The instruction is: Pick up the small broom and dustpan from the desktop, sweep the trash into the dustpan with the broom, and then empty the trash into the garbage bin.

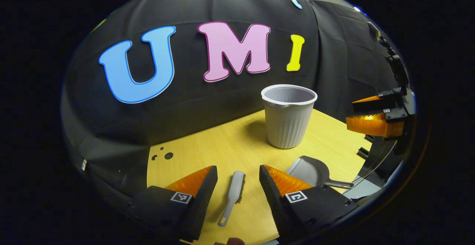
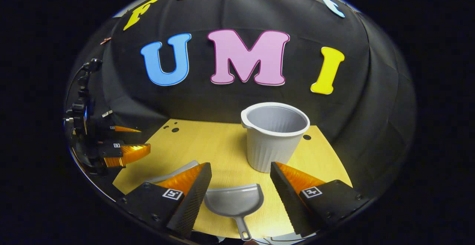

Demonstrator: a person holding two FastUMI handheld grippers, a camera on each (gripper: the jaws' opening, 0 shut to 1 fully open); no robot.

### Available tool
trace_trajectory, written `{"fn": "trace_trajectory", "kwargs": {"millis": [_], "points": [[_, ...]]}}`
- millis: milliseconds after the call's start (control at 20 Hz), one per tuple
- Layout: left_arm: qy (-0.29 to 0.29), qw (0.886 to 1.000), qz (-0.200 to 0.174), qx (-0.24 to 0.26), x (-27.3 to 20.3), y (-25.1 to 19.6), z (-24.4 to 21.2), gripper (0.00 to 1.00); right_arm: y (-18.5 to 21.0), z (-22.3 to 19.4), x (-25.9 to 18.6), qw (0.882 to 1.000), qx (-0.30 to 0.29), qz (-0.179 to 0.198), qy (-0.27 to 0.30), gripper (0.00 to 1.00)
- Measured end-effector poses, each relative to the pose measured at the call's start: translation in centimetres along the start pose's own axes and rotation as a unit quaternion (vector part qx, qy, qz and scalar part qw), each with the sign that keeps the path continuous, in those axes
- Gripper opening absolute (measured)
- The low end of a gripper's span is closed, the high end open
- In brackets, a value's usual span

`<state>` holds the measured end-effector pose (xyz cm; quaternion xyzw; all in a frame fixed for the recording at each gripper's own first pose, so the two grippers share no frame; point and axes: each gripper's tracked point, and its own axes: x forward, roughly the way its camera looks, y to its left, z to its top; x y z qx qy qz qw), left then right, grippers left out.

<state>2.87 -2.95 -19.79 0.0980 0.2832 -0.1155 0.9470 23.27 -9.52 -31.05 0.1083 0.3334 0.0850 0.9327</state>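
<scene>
A small grey broom [image 1: 233, 196] lies flat on the yellow wooden desktop [image 1: 207, 152], bristles along its right edge and handle pointing toward the near edge. Just to its right lies a grey dustpan [image 2: 234, 202], mouth facing the back and thin handle toward the front. Behind the 2 stands an upright, ribbed grey garbage bin [image 2: 274, 135], open-topped.

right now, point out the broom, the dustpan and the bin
broom [image 1: 233, 193], left gripper view, on its handle
dustpan [image 2: 234, 201], right gripper view, on its scoop
bin [image 2: 272, 152], right gripper view, on its ribbed wall
</scene>
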Motion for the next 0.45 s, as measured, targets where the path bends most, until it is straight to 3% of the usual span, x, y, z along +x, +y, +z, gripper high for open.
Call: {"fn": "trace_trajectory", "kwargs": {"millis": [200, 450], "points": [[-0.004, 1.000, 0.004, -0.003, -0.8, 0.4, -0.3, 0.76, 1.6, 1.1, -0.9, 1.000, -0.001, 0.023, -0.011, 0.99], [-0.025, 1.000, 0.005, -0.005, -2.1, 0.8, 0.1, 0.76, 1.9, 1.5, -0.9, 1.000, -0.001, 0.010, -0.023, 0.98]]}}
